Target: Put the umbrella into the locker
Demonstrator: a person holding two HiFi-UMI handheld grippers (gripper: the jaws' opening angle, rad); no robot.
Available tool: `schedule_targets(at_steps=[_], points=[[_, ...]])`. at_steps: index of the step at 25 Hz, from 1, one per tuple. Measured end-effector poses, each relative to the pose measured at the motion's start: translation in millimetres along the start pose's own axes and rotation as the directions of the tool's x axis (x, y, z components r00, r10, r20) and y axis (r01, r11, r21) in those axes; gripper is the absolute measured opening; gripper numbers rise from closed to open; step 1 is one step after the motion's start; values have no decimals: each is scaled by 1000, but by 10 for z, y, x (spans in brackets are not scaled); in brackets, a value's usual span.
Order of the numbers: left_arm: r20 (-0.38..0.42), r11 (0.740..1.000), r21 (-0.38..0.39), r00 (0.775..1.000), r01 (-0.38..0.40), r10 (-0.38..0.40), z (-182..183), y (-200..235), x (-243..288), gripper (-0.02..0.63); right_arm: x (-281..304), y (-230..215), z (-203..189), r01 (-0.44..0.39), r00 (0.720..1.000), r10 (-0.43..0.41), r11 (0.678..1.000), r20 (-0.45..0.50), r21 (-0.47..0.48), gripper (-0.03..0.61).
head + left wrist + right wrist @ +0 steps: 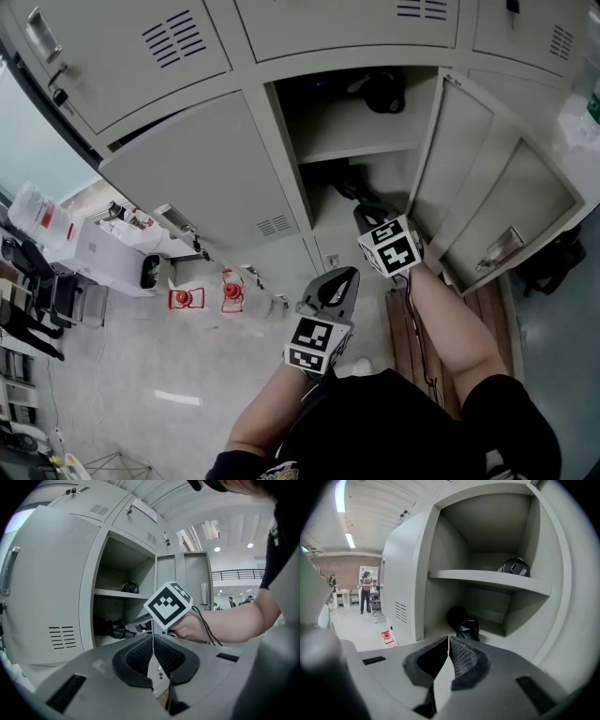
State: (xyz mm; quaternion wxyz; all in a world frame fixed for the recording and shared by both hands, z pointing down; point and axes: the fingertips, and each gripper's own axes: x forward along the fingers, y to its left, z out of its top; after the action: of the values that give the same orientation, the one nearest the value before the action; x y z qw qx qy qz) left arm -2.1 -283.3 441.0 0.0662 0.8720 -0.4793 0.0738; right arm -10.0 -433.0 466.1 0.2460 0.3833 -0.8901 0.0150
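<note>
So we're standing right in front of the open locker (284, 141), and the umbrella (467, 626) is already lying inside it. It's black and folded up, resting on the bottom of the lower compartment, under the locker's shelf (487, 581). A dark round thing (513, 567) is sitting on that shelf, over by the locker's right wall.

Neither pair of tongs is carrying anything. The left tongs (153, 641) are pressed together with nothing between them, hanging a bit back from the locker's opening. The right tongs (448, 641) are squeezed together too, also empty, and pointing into the lower compartment from just outside the locker's mouth.

As for the room, the locker's door (497, 211) is standing wide open on its right side. The neighbouring lockers (187, 169) to its left and above are sitting closed. A pale floor (141, 356) is spreading out to the locker's left, with two small red things (186, 298) sitting near the foot of the row. Wooden slats (417, 342) are lying at the locker's foot, below the door. Way off to the locker's left, a couple of people (365, 590) are standing near a brick wall (344, 571).
</note>
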Motion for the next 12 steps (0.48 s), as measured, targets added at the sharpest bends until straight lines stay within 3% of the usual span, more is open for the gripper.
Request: schedule_targets(at_steps=[5, 12], points=[[2, 1000, 5, 1000, -6, 6, 21, -40, -187, 18, -196, 139, 25, 11, 1000, -11, 1000, 13, 13, 54], [3, 1000, 15, 1000, 0, 0, -21, 37, -544, 18, -510, 506, 115, 0, 997, -9, 994, 79, 112, 54]])
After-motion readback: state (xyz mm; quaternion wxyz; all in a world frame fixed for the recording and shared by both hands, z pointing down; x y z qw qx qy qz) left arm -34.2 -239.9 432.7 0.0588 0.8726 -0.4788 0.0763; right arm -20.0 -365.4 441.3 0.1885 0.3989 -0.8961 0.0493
